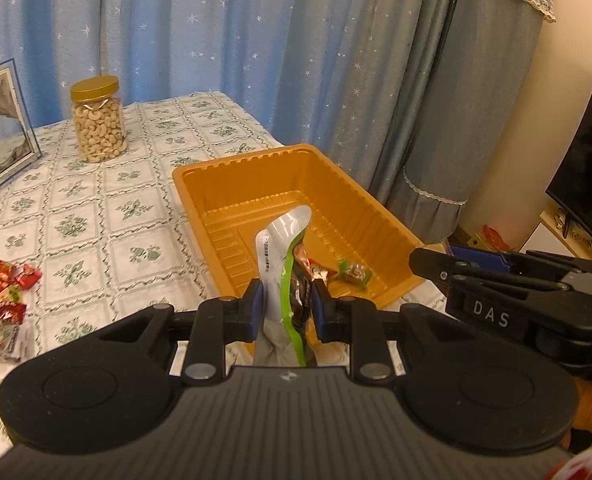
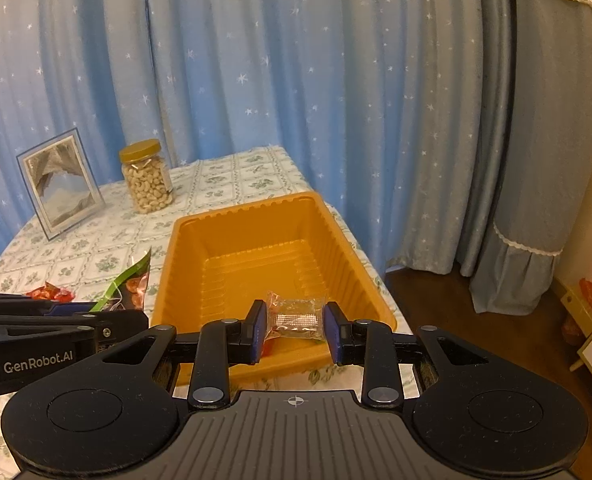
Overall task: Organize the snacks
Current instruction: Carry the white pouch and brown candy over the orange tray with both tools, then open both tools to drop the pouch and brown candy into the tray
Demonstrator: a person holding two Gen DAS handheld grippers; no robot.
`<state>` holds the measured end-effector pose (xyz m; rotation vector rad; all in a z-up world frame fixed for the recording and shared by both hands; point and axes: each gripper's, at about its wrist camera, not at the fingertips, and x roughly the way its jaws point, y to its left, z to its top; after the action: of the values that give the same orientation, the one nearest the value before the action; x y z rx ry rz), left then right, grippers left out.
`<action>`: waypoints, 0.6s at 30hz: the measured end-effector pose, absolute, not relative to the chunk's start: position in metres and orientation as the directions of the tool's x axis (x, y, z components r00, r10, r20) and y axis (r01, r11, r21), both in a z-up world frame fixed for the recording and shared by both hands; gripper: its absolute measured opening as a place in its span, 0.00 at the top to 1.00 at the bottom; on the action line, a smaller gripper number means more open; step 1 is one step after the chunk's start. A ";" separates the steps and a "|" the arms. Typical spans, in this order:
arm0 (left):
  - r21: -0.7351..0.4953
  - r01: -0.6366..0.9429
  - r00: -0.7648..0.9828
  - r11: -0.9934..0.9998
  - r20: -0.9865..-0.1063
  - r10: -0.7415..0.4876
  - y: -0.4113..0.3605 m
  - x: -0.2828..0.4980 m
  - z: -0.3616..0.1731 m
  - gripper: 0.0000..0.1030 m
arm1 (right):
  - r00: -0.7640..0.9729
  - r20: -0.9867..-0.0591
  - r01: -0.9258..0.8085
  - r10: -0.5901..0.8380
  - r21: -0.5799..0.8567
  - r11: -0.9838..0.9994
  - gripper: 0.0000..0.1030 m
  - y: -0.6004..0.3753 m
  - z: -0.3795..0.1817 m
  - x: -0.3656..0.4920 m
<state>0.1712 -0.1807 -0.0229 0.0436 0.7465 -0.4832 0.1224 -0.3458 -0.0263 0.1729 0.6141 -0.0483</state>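
Observation:
An orange plastic tray (image 1: pixel 336 184) stands on the tablecloth, also in the right wrist view (image 2: pixel 176 264). My left gripper (image 1: pixel 286 312) is shut on a green, silver and dark snack bag (image 1: pixel 284 248), held upright over the tray's near edge; the bag also shows in the right wrist view (image 2: pixel 134 284). My right gripper (image 2: pixel 294 326) is shut on a small clear-wrapped snack (image 2: pixel 296 316) above the tray's near end. A few small wrapped snacks (image 1: pixel 352 272) lie inside the tray.
Red snack packets (image 1: pixel 4 284) and a dark packet (image 1: pixel 0 340) lie at the table's left. A cashew jar (image 1: pixel 98 120) and a picture frame (image 1: pixel 0 136) stand at the back. Curtains hang behind; a dark screen (image 1: pixel 588 152) is at the right.

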 end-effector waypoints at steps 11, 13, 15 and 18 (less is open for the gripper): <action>-0.163 0.427 0.626 0.890 -0.656 -0.420 -0.190 0.210 -0.029 0.78 | 0.804 -0.595 0.087 0.021 0.152 0.985 0.70 -0.359 -0.036 0.162; -0.162 0.426 0.625 0.890 -0.658 -0.419 -0.192 0.217 -0.031 0.78 | 0.800 -0.599 0.086 0.027 0.160 0.983 0.70 -0.360 -0.039 0.169; -0.163 0.425 0.624 0.891 -0.660 -0.418 -0.194 0.222 -0.033 0.78 | 0.796 -0.604 0.087 0.028 0.161 0.983 0.70 -0.360 -0.042 0.173; -0.176 0.420 0.618 0.890 -0.663 -0.423 -0.196 0.229 -0.037 0.78 | 0.790 -0.612 0.092 0.030 0.167 0.982 0.70 -0.362 -0.046 0.179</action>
<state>0.2290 -0.1958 -0.0370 -0.0033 0.7637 -0.4848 0.1785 -0.3620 -0.0460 0.1925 0.6599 -0.0340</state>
